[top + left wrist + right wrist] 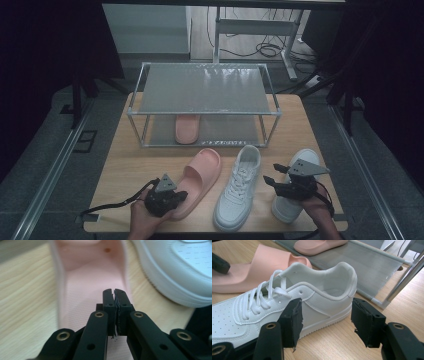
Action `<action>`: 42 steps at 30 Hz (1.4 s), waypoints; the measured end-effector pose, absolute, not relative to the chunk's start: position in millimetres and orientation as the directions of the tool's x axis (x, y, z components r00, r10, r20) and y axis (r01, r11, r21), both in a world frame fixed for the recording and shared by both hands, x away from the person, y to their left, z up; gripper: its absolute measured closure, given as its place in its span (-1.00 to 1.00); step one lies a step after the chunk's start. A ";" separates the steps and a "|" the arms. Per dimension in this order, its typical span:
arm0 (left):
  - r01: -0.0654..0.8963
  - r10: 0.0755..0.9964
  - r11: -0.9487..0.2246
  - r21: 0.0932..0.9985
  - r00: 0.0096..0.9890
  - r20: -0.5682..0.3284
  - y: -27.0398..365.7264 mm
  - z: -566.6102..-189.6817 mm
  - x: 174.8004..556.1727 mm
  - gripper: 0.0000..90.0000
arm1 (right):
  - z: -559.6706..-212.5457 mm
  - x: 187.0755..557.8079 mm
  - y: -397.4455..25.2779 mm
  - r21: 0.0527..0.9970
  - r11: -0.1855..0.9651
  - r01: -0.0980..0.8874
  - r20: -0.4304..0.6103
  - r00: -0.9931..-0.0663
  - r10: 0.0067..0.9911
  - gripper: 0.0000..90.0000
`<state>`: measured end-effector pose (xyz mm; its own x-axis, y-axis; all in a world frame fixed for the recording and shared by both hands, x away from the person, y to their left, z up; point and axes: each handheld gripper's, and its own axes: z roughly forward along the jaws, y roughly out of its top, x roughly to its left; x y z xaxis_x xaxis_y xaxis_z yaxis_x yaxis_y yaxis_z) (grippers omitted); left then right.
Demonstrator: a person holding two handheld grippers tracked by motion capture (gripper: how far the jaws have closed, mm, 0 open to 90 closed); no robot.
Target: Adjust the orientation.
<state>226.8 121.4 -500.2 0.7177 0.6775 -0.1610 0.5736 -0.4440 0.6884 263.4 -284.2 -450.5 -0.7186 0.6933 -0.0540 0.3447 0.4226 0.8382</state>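
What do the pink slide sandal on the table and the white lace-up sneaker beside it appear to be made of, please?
The pink slide sandal looks like matte moulded foam or rubber: one seamless piece. The white lace-up sneaker looks like smooth leather or faux leather, with stitched panels and perforations.

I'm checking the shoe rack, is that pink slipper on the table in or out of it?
Out. The pink slipper lies on the table before the rack, left gripper at it.

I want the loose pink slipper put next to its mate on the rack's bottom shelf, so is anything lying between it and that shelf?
Nothing visible does. The pink slipper points its toe at the rack, with bare table between. The shelf spot beside the other slipper looks free. The white sneaker lies off to the side. The left claw is over the slipper's heel.
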 end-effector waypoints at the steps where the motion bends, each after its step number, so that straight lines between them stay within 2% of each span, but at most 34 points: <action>1: 0.572 0.671 -0.452 0.685 0.724 -0.161 118.9 -500.8 225.7 0.96 | -450.3 263.2 -284.1 0.838 0.423 0.344 -0.054 -0.719 0.693 -0.05; 18: 0.543 0.602 -0.524 0.656 0.781 -0.166 89.4 -508.7 213.0 0.96 | -450.4 263.3 -284.2 0.837 0.425 0.345 -0.056 -0.719 0.693 -0.05; 27: 0.545 0.632 -0.555 0.628 0.767 -0.107 90.8 -513.7 218.8 0.97 | -450.1 263.3 -286.2 0.839 0.419 0.347 -0.052 -0.715 0.697 -0.05; 34: 0.584 0.660 -0.502 0.638 0.736 -0.154 106.7 -514.9 226.5 0.97 | -450.0 263.2 -286.0 0.839 0.420 0.346 -0.054 -0.715 0.697 -0.05; 42: 0.577 0.658 -0.470 0.668 0.733 -0.171 107.8 -510.4 224.9 0.90 | -450.7 263.5 -285.1 0.838 0.422 0.346 -0.054 -0.716 0.696 -0.05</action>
<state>224.9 107.8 -510.4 0.7332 0.6582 -0.1707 0.5774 -0.4701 0.6675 263.5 -285.1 -450.7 -0.7163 0.6956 -0.0543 0.3464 0.4221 0.8377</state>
